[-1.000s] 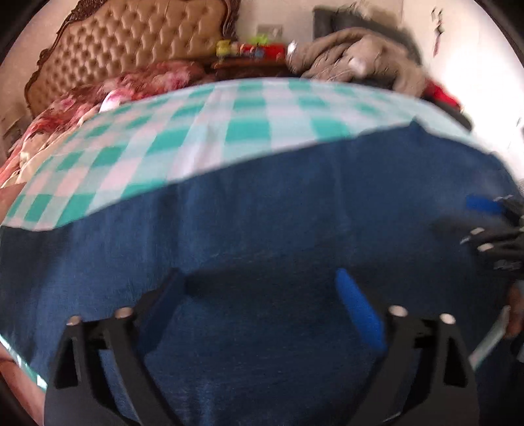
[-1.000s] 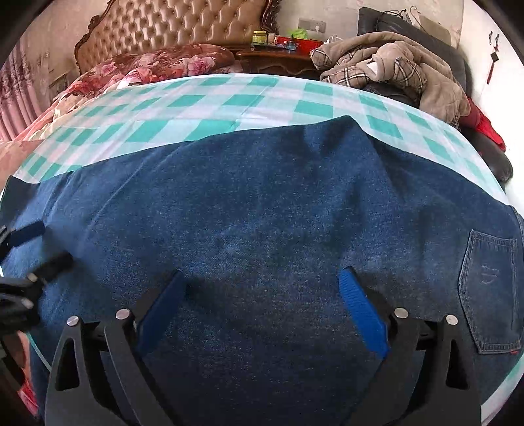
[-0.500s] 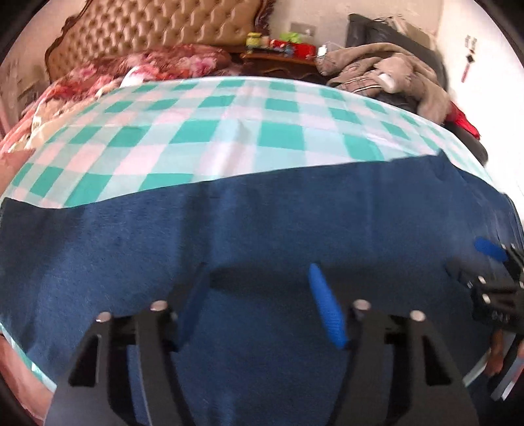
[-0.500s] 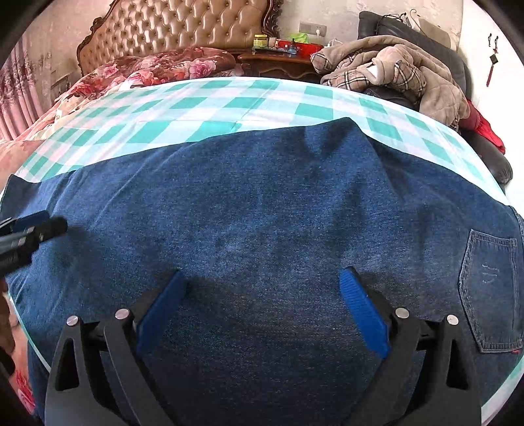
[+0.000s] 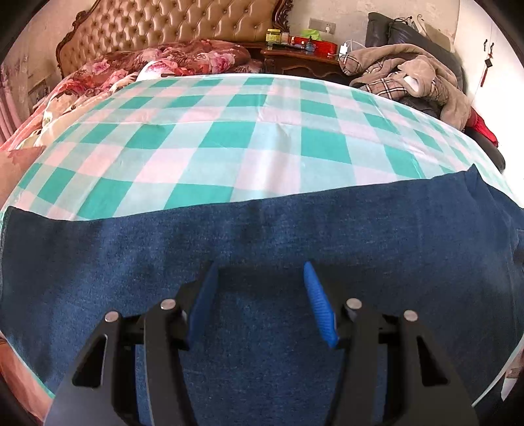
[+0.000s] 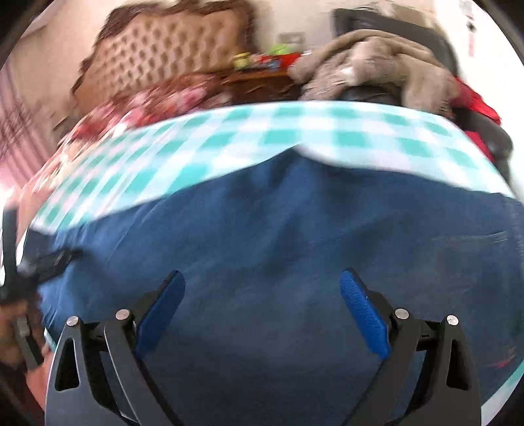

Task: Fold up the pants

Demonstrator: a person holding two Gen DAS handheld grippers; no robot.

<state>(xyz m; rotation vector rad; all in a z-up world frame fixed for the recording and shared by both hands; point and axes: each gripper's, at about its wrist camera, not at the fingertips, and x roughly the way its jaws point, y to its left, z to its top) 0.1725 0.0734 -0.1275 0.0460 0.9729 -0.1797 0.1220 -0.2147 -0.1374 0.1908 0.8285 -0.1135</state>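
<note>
Dark blue denim pants [image 5: 262, 236] lie flat across the near part of a green and white checked bed sheet [image 5: 249, 137]. My left gripper [image 5: 258, 295] is open and empty, hovering over the leg part of the pants. My right gripper [image 6: 262, 295] is open wide and empty over the seat part of the pants [image 6: 294, 222]; this view is blurred by motion. The left gripper shows dimly at the left edge of the right wrist view [image 6: 42, 262].
A tufted headboard [image 5: 170, 29] and a floral quilt [image 5: 157, 62] are at the far left. A wooden nightstand [image 5: 294, 59] with small items stands behind the bed. A pile of coats [image 5: 409, 75] lies at the far right.
My left gripper has pulled back and its jaws have narrowed a little; the right gripper has left its view. My right gripper has started moving fast, blurring its view.
</note>
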